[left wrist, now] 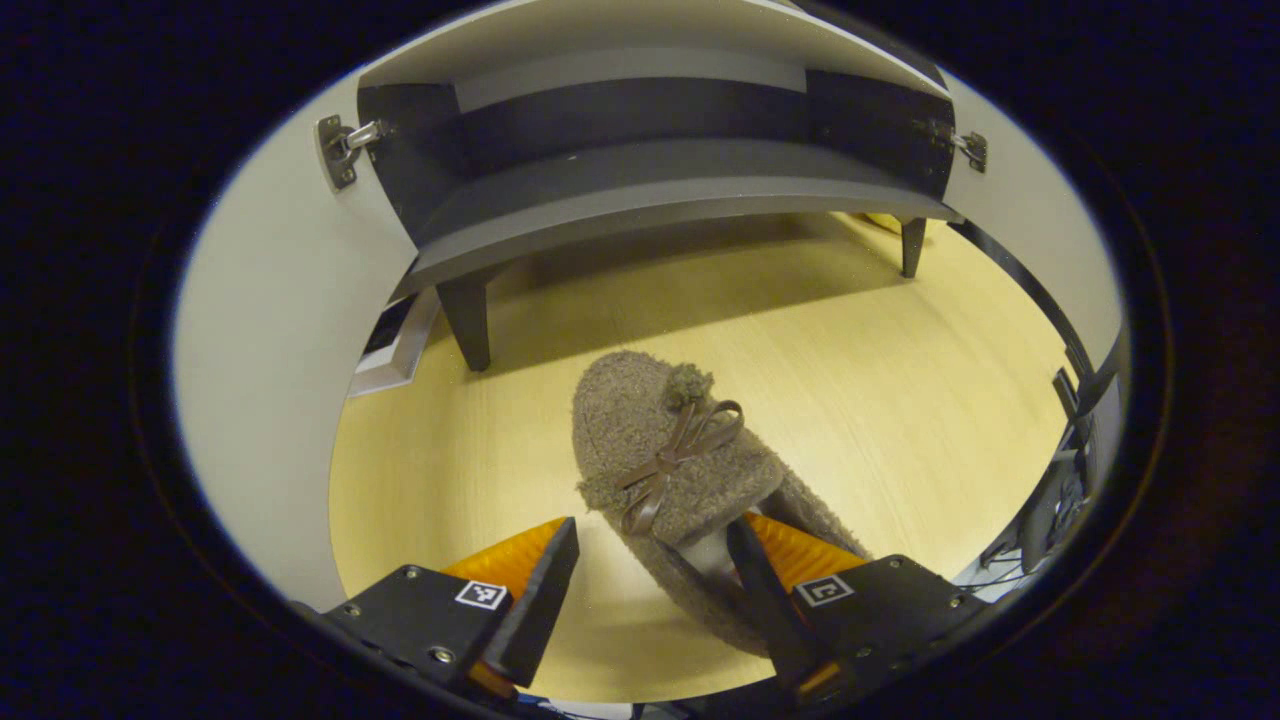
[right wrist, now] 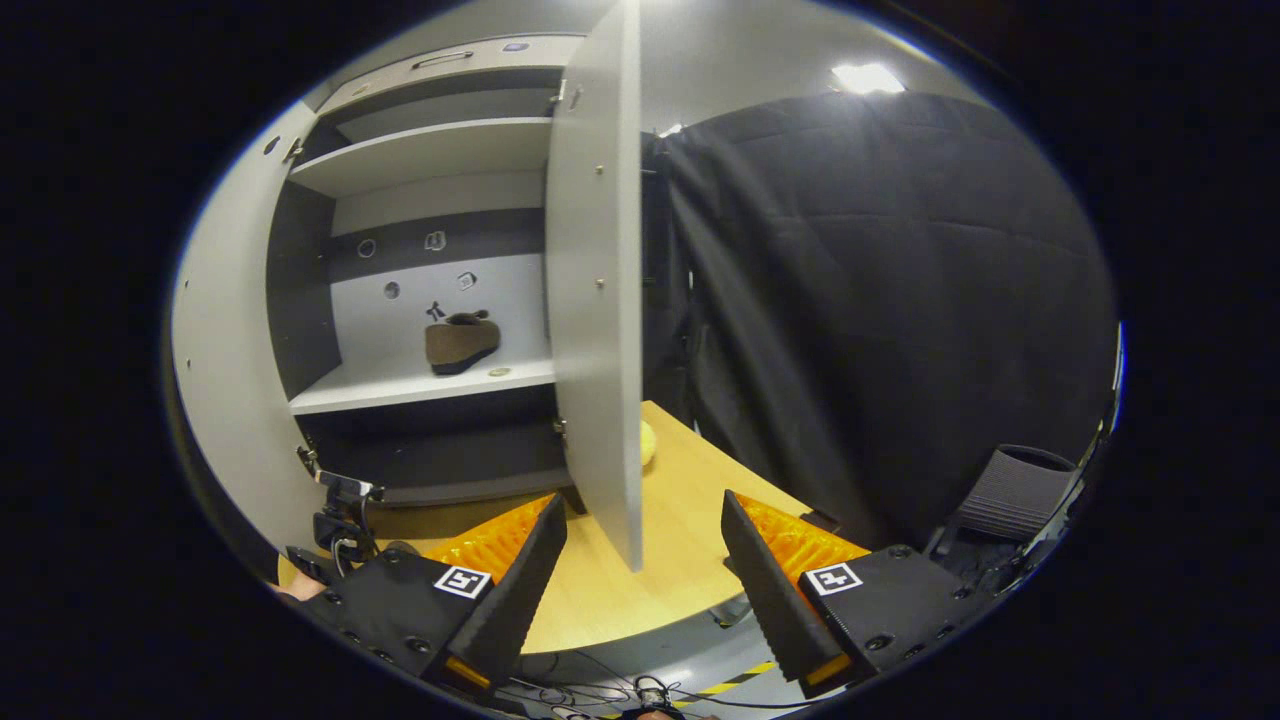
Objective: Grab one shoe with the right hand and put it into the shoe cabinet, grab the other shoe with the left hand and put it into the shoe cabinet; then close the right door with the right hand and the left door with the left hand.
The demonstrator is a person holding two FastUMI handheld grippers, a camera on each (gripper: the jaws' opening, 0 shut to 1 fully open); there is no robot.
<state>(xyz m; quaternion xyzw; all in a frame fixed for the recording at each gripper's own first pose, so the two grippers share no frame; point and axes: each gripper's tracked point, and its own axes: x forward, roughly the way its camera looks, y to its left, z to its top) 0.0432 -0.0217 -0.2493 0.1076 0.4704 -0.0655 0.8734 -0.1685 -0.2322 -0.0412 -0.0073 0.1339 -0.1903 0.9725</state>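
A fuzzy brown slipper [left wrist: 660, 440] with a brown bow lies on the wooden floor in front of the shoe cabinet [left wrist: 640, 190], toe toward it. My left gripper [left wrist: 652, 525] is open at the slipper's heel end. Its right finger [left wrist: 760, 580] reaches into the slipper's opening and its left finger [left wrist: 540, 590] stands outside, apart from the side. In the right gripper view, the second slipper [right wrist: 462, 342] rests on a white shelf [right wrist: 420, 385] inside the cabinet. My right gripper [right wrist: 644, 500] is open and holds nothing, facing the edge of the open right door [right wrist: 595, 300].
Both cabinet doors stand open, the left door [left wrist: 270, 330] and the right door [left wrist: 1040, 230]. The cabinet stands on dark legs [left wrist: 470, 320]. A small yellow object [right wrist: 648, 440] lies behind the right door. A dark chair [right wrist: 1020, 495] stands at the right by the black cloth wall.
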